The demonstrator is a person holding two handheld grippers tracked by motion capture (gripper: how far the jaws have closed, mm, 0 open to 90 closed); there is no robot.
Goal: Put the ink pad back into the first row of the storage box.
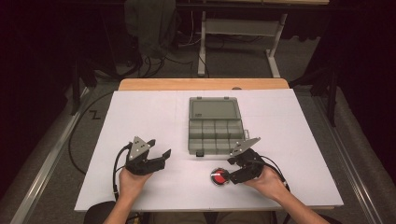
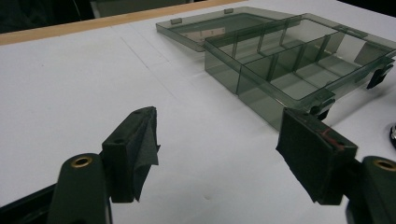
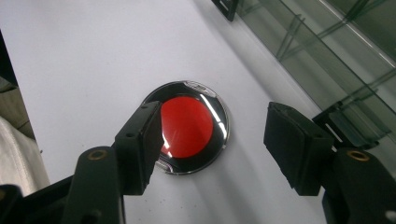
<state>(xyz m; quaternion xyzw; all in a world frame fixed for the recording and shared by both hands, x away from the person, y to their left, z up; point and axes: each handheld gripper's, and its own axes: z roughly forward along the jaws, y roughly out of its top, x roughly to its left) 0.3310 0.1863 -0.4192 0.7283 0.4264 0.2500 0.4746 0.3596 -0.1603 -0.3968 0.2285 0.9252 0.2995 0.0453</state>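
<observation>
Looks like a lab or workshop: white board tabletop (image 1: 140, 121) edged in pale wood, bare grey metal frame stand (image 1: 243, 35) at twelve o'clock, loose black cables (image 1: 154, 63) across grey floor at eleven o'clock.

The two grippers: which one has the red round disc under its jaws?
The right gripper: its open jaws hang over the red round disc without pressing it. The left gripper has bare white table between its jaws, apart from the disc.
</observation>
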